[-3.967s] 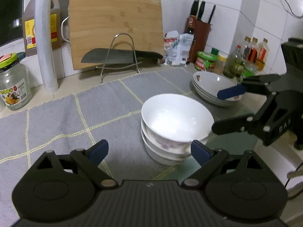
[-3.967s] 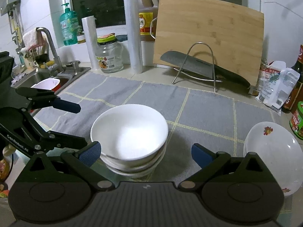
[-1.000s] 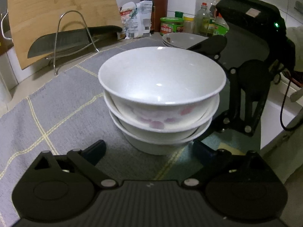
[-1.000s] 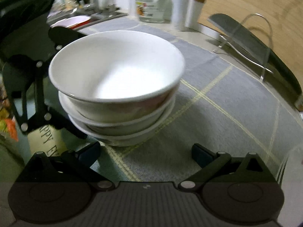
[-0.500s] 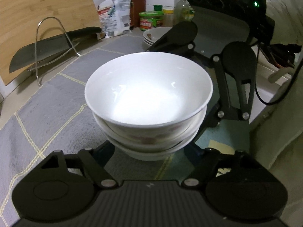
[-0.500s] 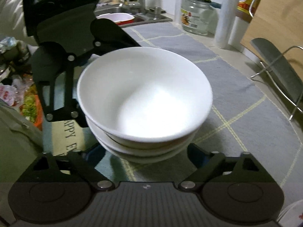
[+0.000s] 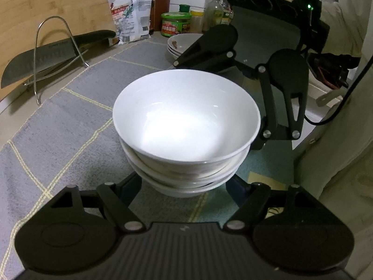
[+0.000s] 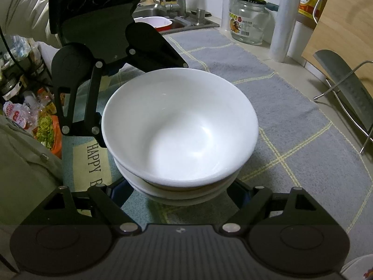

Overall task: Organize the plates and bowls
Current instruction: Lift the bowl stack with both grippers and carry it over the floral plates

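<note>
Both tongs, left (image 7: pixel 184 186) and right (image 8: pixel 179 193), clench the white bowl stack (image 7: pixel 186 126) from opposite sides above the grey mat (image 7: pixel 70 121)

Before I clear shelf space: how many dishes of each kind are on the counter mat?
Bowls: 3, stacked, both grippers around them
Plates: 3, stacked behind; rims partly hidden, so about 3
Total: 6

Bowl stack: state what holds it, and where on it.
Both grippers hold the stack of bowls: left gripper and right gripper each clamp its lower part from opposite sides; exact contact points are hidden.
</note>
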### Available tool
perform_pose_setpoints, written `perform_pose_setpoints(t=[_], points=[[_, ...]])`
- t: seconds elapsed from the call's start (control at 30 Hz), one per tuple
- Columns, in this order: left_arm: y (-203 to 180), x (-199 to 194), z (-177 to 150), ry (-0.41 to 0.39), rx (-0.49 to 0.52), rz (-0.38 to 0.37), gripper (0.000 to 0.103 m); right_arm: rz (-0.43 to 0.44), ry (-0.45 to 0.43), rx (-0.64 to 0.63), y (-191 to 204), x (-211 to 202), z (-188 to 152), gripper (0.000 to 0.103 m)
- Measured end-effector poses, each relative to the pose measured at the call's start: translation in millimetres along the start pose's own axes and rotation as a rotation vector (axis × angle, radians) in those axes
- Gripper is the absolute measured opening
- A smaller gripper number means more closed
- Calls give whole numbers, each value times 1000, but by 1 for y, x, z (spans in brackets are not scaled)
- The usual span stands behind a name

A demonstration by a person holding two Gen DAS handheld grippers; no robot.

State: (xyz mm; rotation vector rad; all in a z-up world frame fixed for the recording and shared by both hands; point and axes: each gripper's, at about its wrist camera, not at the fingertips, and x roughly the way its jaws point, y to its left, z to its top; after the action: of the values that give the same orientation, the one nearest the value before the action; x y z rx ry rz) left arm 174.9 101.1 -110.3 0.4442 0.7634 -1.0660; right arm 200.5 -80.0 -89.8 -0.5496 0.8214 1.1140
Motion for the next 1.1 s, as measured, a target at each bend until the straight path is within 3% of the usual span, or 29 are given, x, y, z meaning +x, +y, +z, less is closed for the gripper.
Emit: perform_pose_setpoints(t=[0.83,1.1], points=[[-4,6,3,6,5,-6,83,-21,15,8,5,-4,0,89],[-15,6,18,7,8,14,83,-22,2,-3,2,-22,-7,89]])
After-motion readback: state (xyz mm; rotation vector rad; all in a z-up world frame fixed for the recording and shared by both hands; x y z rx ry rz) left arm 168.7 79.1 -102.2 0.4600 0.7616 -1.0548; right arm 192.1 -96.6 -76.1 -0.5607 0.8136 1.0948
